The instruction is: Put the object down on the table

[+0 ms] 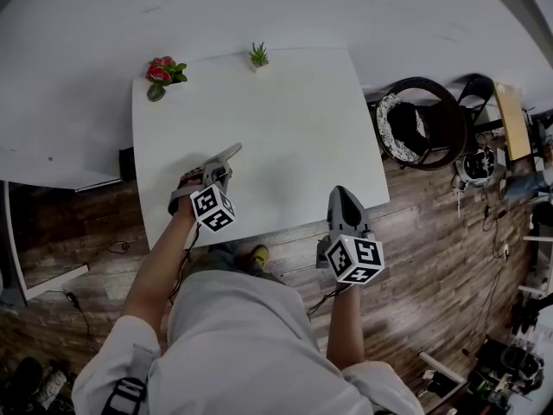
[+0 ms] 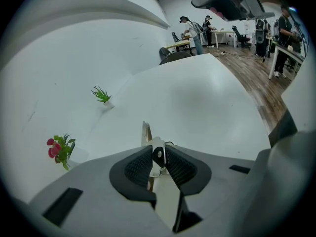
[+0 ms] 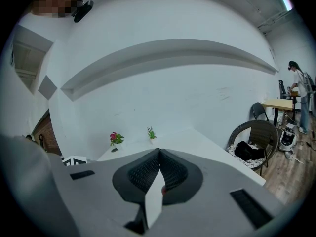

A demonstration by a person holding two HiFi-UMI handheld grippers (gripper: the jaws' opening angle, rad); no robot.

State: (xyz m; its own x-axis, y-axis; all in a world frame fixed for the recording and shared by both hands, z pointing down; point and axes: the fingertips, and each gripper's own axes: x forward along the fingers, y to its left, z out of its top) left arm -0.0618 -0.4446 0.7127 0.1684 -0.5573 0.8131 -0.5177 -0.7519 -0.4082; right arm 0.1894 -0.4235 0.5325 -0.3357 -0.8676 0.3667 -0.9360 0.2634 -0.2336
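- Right gripper (image 3: 159,154): pads pressed together, empty; I keep it idle at near edge.
- Left gripper (image 2: 158,158): jaws spread, flanking metal tool (image 1: 226,154). I judge tool already resting on table (image 1: 294,119), grip loosened for release.
- Far edge: flowers (image 1: 161,72), small plant (image 1: 258,55), well apart.

Red flowers (image 1: 161,72), a small green plant (image 1: 258,55) and a dark chair (image 1: 421,124) stand apart.

The left gripper (image 2: 158,152) points down over the near left part of the table (image 1: 294,119), jaws a little apart around a metal tool (image 2: 146,132), while the right gripper (image 3: 159,154) sits at the table's near right edge, jaws pressed together and empty.
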